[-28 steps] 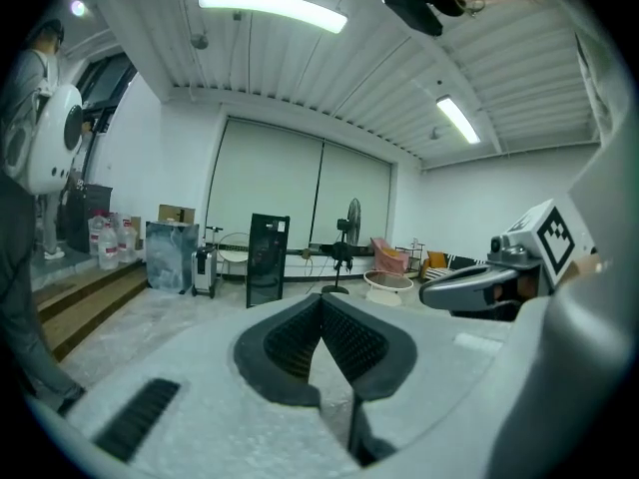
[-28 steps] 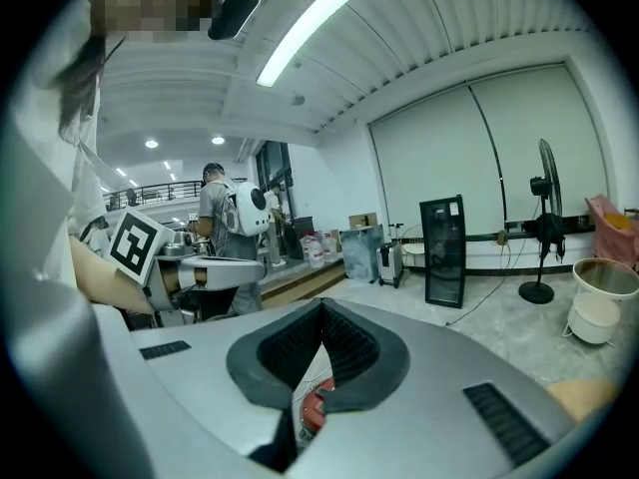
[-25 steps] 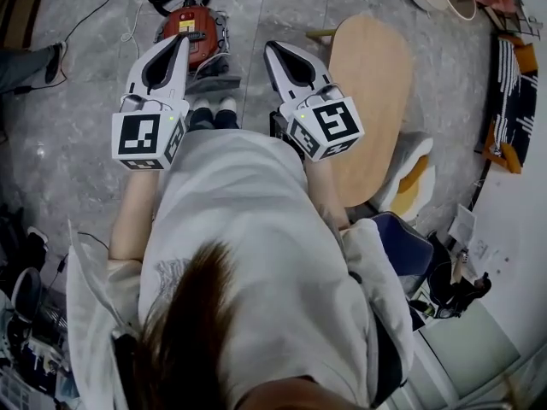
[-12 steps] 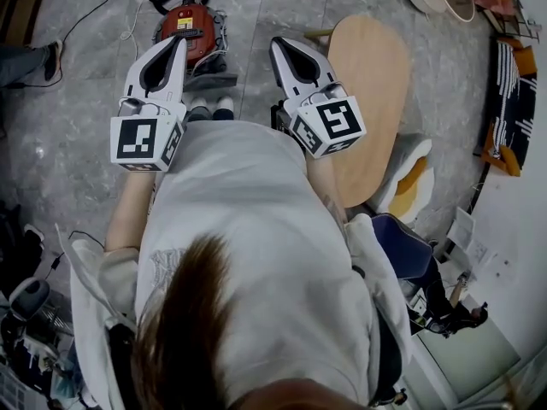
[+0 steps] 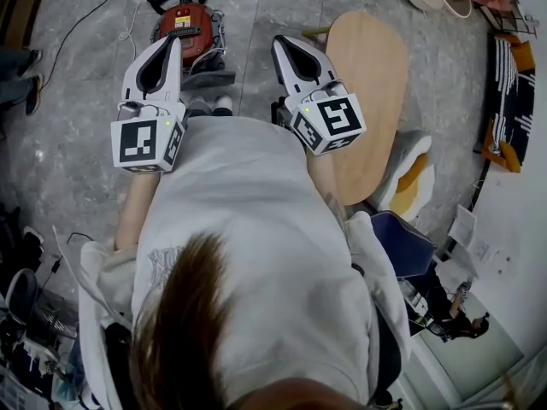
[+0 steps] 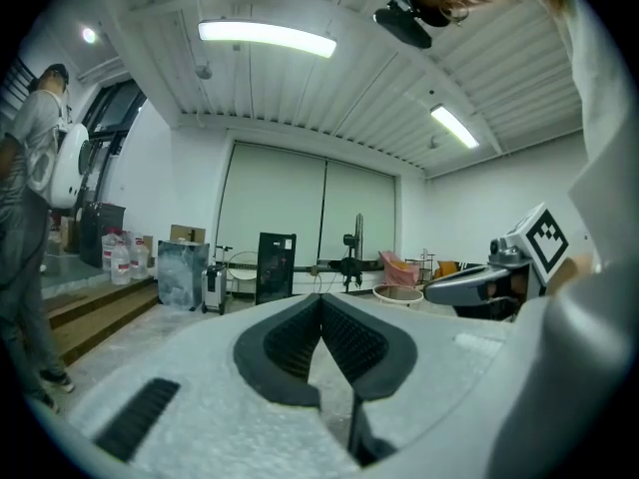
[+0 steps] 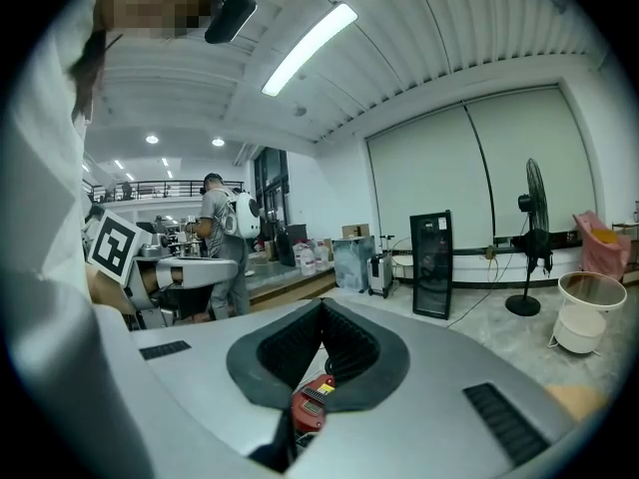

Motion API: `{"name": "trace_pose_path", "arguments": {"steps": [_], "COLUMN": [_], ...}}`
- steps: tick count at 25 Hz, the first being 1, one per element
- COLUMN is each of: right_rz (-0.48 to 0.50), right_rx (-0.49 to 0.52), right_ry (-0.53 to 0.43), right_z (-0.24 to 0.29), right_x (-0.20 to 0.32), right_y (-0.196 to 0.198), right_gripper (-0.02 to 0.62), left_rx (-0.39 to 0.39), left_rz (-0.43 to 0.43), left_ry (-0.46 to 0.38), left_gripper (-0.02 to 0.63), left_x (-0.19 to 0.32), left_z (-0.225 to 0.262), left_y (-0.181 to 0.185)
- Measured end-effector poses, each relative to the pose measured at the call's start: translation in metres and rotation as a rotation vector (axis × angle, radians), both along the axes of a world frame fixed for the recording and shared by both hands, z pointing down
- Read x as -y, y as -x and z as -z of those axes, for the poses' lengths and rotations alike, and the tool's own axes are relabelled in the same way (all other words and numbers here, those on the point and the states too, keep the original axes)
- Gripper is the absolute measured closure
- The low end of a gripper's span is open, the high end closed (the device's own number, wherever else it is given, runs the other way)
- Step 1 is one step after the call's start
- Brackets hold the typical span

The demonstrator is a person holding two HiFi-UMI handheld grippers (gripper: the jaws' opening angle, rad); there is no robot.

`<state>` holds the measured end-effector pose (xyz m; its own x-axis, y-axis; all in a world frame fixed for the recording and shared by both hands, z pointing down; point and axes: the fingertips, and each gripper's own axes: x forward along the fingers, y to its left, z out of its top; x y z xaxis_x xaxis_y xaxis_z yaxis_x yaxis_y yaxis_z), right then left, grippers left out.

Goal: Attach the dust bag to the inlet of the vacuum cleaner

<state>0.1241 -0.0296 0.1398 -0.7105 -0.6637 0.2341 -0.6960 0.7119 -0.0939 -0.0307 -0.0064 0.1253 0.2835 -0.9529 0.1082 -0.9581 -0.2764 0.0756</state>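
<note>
Facing one red vacuum cleaner (image 5: pixel 190 26), the two claws, left claw (image 5: pixel 174 43) and right claw (image 5: pixel 281 43), are pressed together, empty

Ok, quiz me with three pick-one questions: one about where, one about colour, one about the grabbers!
1. Where is the vacuum cleaner? A on the floor B on a chair C on a wall
2. Its body colour? A blue B red C green
3. The left gripper and right gripper are? A wide open B shut, empty C holding a bag
Answers: A, it sits on grey flooring ahead; B, its shell is red; B, both gripper views show jaws together, gripping nothing.
</note>
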Motion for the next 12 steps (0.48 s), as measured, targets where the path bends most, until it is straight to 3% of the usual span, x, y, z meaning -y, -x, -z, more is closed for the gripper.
{"name": "trace_pose_path", "arguments": {"steps": [12], "right_rz": [0.010], "right_rx": [0.001], "right_ry": [-0.005], "right_z": [-0.001], "right_x": [-0.015], "right_y": [-0.002], "right_gripper": [0.595], "left_rx": [0.019], "left_rz": [0.047], "left_ry": [-0.028], "left_gripper": [0.589], "left_x": [-0.017], "left_z": [0.004], "left_y": [0.004]}}
